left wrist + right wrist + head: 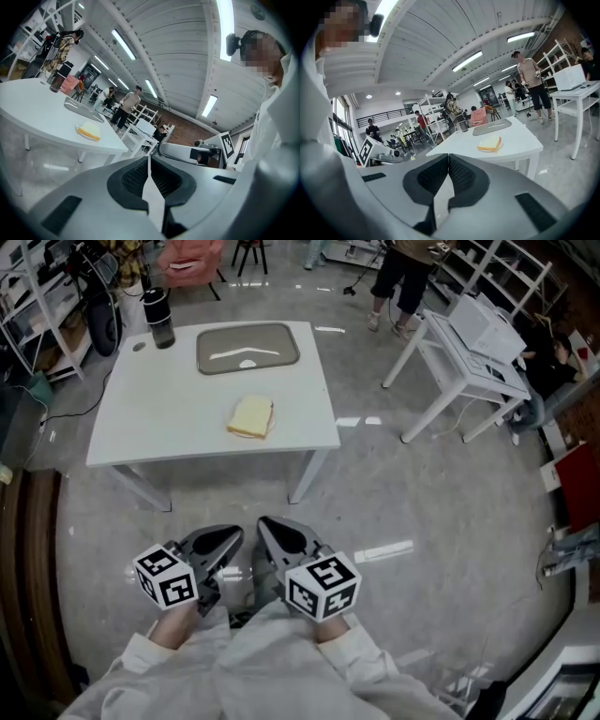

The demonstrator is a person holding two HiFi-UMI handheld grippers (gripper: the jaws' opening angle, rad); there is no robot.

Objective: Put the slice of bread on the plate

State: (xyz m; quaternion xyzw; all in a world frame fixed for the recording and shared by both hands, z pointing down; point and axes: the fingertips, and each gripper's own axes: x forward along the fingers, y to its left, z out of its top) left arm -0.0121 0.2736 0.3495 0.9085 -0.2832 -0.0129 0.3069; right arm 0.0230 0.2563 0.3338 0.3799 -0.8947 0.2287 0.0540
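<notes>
Pale yellow slice of bread (251, 416), tan crust, ahead of the grey left gripper (220, 540) and right gripper (279, 535). White table (159, 423), grey plate (225, 341) beyond. Black-and-white square markers on both cubes.

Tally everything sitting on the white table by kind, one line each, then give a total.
Pale yellow slice of bread: 1
Grey rectangular plate: 1
Dark lidded bottle: 1
Small round mark beside the bottle: too small to identify, not counted
Total: 3
</notes>
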